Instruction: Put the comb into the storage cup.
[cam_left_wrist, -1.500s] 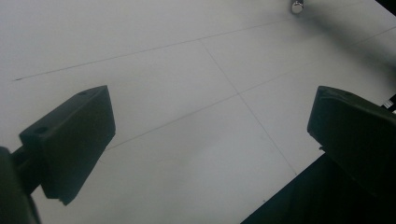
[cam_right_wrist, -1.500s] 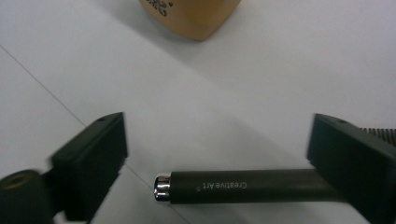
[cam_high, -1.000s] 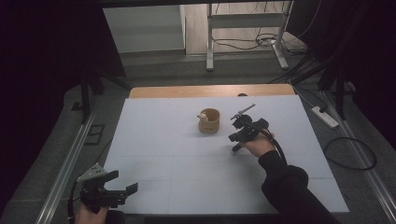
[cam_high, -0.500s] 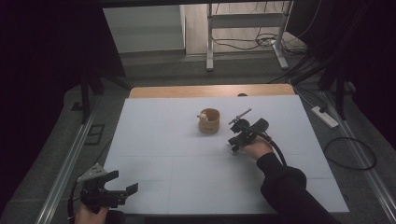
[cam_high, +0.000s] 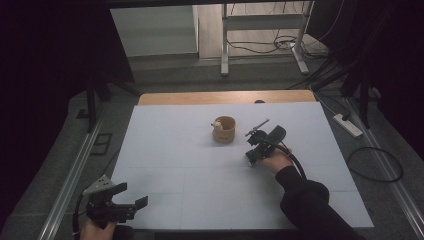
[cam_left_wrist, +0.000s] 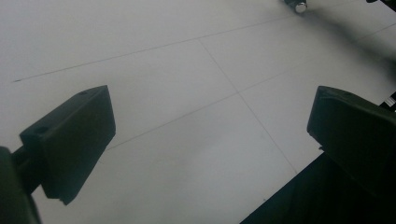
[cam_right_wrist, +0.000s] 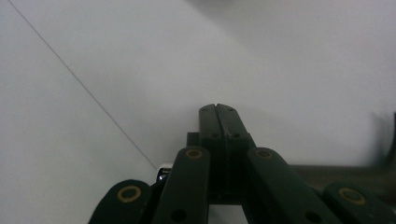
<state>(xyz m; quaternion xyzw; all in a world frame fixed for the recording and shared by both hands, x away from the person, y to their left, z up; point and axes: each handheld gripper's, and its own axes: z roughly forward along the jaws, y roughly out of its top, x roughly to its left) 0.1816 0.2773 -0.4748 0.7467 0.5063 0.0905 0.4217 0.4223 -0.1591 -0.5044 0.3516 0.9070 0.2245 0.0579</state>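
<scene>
A small tan wooden cup (cam_high: 224, 129) with something pale at its rim stands on the white table top (cam_high: 170, 145), a little beyond the middle. Just right of it and nearer to me, my right gripper (cam_high: 252, 158) lies low over the board, tips pointing down and left. In the right gripper view its jaws (cam_right_wrist: 217, 110) are pressed together with nothing between them. My left gripper (cam_high: 134, 201) hovers at the near left corner. The left gripper view shows it (cam_left_wrist: 210, 135) open wide over bare board.
A wooden strip (cam_high: 200, 97) borders the table's far edge. Metal rails (cam_high: 75, 170) run along both sides. On the floor to the right lie a power strip (cam_high: 348, 125) and cables. A metal frame's legs (cam_high: 225, 45) stand beyond the table.
My right gripper has drifted a little toward the near side of the table. The left gripper and the cup stay where they were.
</scene>
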